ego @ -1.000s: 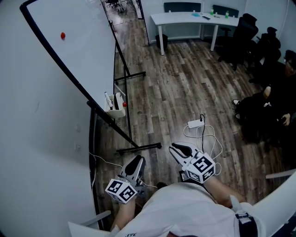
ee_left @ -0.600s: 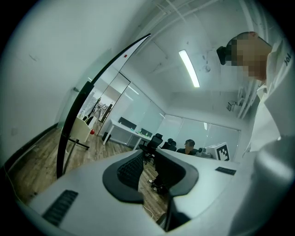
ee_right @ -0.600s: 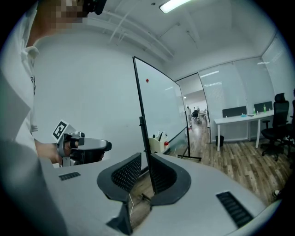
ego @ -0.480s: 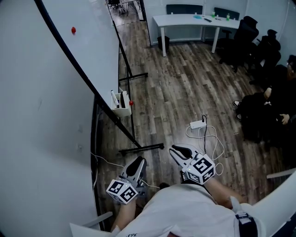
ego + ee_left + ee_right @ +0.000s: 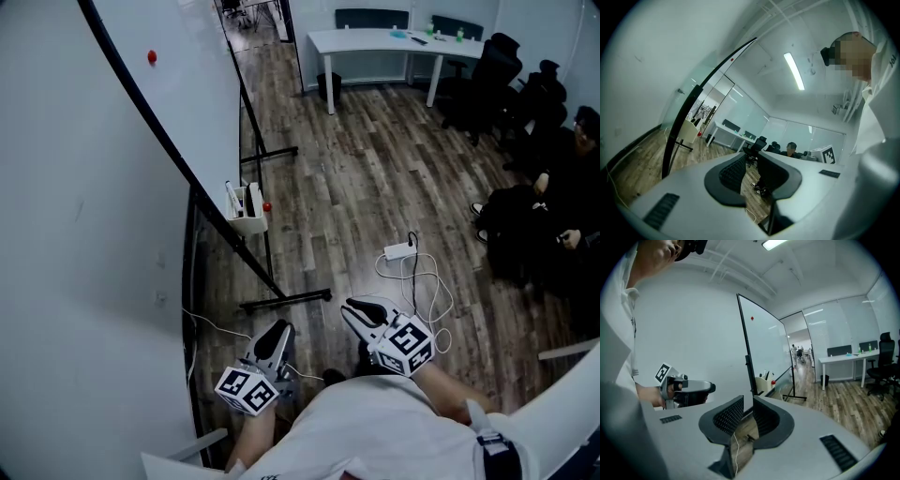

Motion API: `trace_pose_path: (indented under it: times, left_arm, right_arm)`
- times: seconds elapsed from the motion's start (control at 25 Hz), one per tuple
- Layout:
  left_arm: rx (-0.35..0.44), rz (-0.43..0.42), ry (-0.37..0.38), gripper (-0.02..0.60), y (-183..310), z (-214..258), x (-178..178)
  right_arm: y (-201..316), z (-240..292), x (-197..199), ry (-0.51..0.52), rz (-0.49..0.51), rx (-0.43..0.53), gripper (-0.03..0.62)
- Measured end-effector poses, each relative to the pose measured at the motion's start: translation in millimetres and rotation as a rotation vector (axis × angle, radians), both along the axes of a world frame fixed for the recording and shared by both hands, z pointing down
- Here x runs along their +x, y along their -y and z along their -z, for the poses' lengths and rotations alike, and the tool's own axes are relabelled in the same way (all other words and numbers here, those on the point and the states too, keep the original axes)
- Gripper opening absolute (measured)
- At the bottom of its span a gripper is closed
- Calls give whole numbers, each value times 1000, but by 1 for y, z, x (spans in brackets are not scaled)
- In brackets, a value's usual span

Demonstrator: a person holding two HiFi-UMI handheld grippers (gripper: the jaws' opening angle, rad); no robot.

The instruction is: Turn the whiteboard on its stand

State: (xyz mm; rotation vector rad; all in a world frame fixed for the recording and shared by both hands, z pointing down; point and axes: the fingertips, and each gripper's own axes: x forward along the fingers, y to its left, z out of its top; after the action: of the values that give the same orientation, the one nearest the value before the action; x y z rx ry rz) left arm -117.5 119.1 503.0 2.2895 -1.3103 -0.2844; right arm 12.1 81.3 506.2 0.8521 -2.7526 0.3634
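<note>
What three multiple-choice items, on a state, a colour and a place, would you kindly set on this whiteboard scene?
1. The left claw is: A empty, B gripping a cup, C gripping a book.
2. The magnet on the whiteboard is: A blue, B red, C green.
3. The power strip lies: A on the whiteboard, B in the left claw, C on the floor.
Answers: 1 A, only floor shows between its jaws; 2 B, a red dot on the white board; 3 C, it rests on the planks.
</note>
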Motion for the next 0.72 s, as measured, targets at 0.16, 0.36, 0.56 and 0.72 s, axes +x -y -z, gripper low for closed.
trace_pose_path:
  times: [0.16,0.36,0.56,0.72]
  left_arm:
    - [0,20,1,67,8,0,-1]
    - [-4,47,15,72,23,1,-2]
    - [5,62,32,83,53,5,5]
    - [4,63,33,91,80,6,15]
  right_arm:
    - [10,1,-1,9,14,3,63]
    - [31,0,-5,28,36,-3,63]
    - [59,5,1,41,60,2,63]
    - [86,3,13,38,54,-2,63]
